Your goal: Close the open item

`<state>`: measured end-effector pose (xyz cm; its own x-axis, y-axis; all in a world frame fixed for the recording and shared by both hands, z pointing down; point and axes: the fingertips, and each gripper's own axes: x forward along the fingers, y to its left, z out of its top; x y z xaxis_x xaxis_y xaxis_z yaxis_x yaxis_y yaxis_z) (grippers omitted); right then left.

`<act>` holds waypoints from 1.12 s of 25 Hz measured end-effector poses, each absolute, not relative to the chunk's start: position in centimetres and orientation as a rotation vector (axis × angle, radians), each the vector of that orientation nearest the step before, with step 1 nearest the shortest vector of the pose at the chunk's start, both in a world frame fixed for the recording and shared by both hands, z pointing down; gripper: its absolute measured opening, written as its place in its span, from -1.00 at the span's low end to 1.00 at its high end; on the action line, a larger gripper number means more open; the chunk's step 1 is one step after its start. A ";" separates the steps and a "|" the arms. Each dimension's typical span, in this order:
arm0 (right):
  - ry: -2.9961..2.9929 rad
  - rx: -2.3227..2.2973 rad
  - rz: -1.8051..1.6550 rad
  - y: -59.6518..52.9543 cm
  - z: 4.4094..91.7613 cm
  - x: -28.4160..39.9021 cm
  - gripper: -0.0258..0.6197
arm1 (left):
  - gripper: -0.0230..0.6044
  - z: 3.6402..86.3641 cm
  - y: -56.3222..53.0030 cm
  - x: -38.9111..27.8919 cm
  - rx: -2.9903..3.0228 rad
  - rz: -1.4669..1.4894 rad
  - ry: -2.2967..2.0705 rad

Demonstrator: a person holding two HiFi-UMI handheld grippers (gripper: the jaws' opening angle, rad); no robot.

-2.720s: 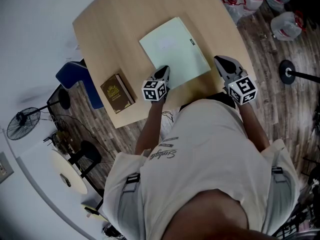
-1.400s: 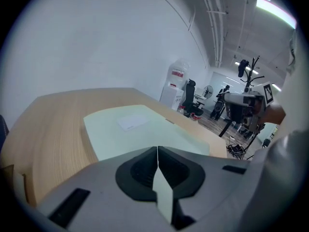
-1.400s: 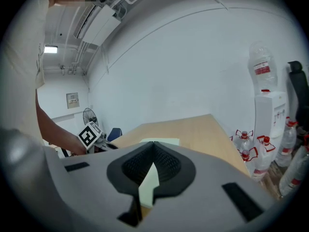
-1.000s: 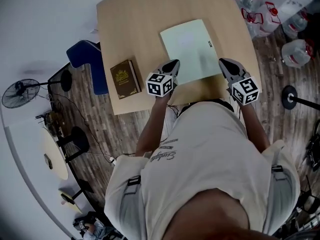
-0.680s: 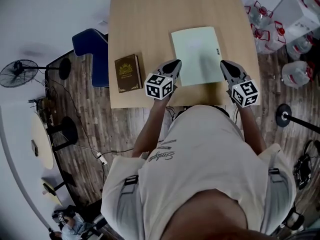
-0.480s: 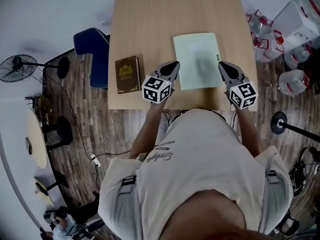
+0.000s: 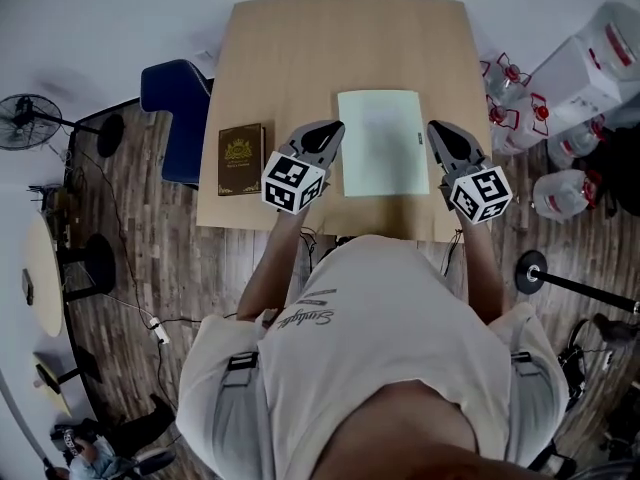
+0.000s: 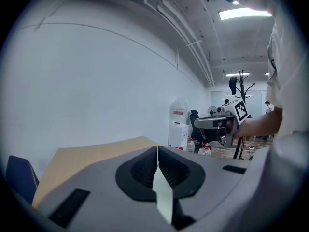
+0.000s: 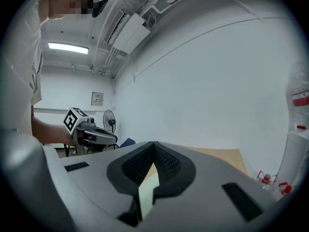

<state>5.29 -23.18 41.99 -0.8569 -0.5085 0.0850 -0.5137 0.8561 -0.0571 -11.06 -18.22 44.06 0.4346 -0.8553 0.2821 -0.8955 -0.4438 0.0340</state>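
Observation:
A pale green folder [image 7: 383, 143] lies flat and closed on the wooden table [image 7: 300, 48], near its front edge. My left gripper [image 7: 318, 133] hangs just left of the folder's near left corner, shut and holding nothing. My right gripper [image 7: 440, 133] hangs just right of the folder's near right side, also shut and empty. In the left gripper view the jaws [image 8: 157, 151] meet at their tips, and the right gripper [image 8: 217, 127] shows beyond them. In the right gripper view the jaws [image 9: 153, 144] meet too, with the left gripper [image 9: 91, 134] at left.
A brown hardcover book [image 7: 241, 158] lies closed at the table's near left. A blue chair [image 7: 175, 98] stands left of the table. Several water bottles [image 7: 560, 138] and a dispenser crowd the floor at right. A fan [image 7: 25, 118] and a round stand base [image 7: 530, 268] are on the floor.
The head view has swung, so the table now sits square. The left gripper has drawn off the folder's near corner to its left. The folder stays closed.

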 end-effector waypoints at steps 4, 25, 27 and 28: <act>-2.961 0.814 -0.012 -23.9 39.4 4.8 -0.93 | -0.88 42.0 -18.9 -11.4 2.525 0.282 -1.564; -3.009 0.786 -0.223 -24.8 33.4 3.9 -0.93 | -0.88 35.8 -20.7 -12.0 2.580 0.147 -1.666; -3.018 0.776 -0.227 -24.9 33.1 3.7 -0.93 | -0.88 35.3 -20.9 -12.2 2.581 0.133 -1.678; -3.023 0.771 -0.232 -24.9 32.8 3.5 -0.93 | -0.88 35.0 -21.0 -12.3 2.582 0.120 -1.685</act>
<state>3.53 -24.92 32.84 -0.8786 -0.4770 -0.0236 -0.4751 0.8677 0.1465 -12.34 -21.03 34.97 0.4011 -0.9110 0.0959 -0.9154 -0.4025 0.0047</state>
